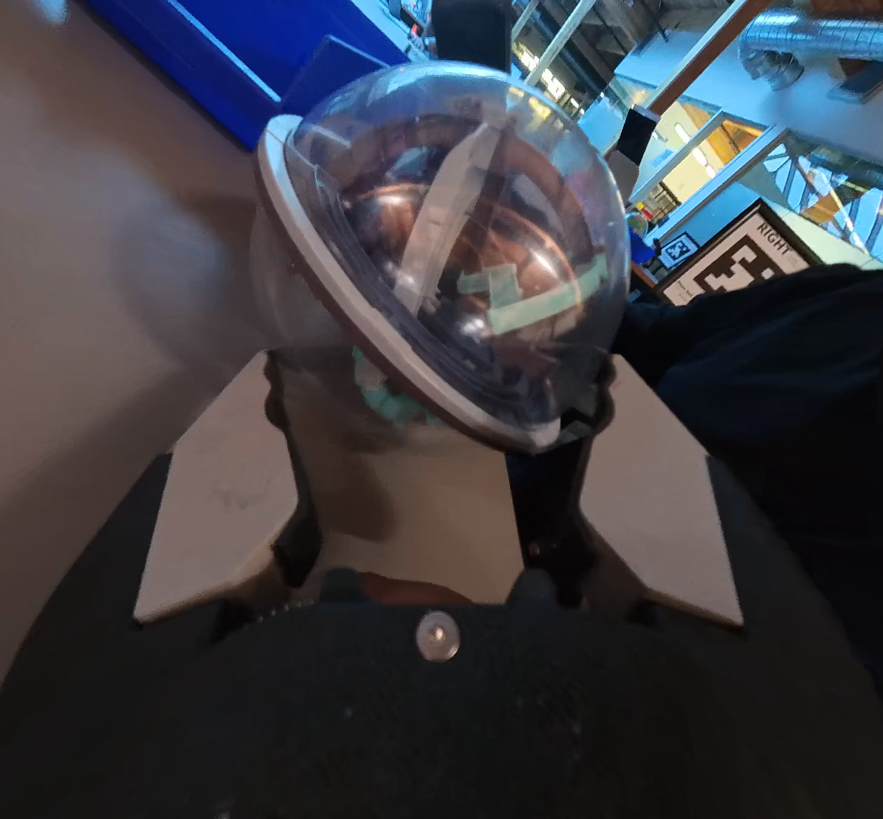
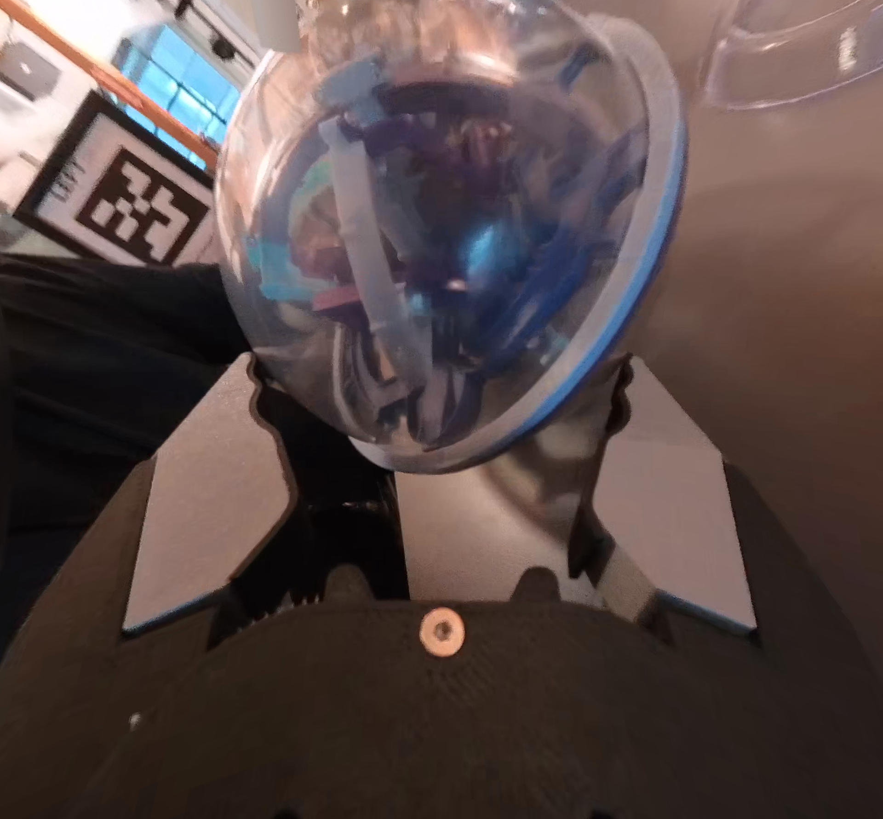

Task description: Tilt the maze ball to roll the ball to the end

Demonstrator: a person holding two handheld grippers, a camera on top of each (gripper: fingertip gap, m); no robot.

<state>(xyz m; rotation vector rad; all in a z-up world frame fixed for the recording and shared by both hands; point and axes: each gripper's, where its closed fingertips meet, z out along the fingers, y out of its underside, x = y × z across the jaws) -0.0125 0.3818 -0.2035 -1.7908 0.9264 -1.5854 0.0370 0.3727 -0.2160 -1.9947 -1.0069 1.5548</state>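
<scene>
The maze ball (image 1: 454, 242) is a clear sphere with a white ring around its middle and brown, purple and green tracks inside. It is held up off the table, tilted. My left gripper (image 1: 437, 390) is shut on its lower part, one finger on each side. In the right wrist view the same maze ball (image 2: 449, 222) shows blue and purple tracks and a blue-edged ring. My right gripper (image 2: 439, 380) is shut on it from the opposite side. The pictures are blurred, and I cannot pick out the small ball inside.
A tan table (image 1: 95, 246) lies below, with a blue bin (image 1: 191, 22) at its far side. A clear plastic dome (image 2: 793, 46) sits on the table at the upper right. A person's dark sleeve (image 1: 764, 390) is close beside the ball, and black-and-white marker boards (image 2: 129, 208) show behind it.
</scene>
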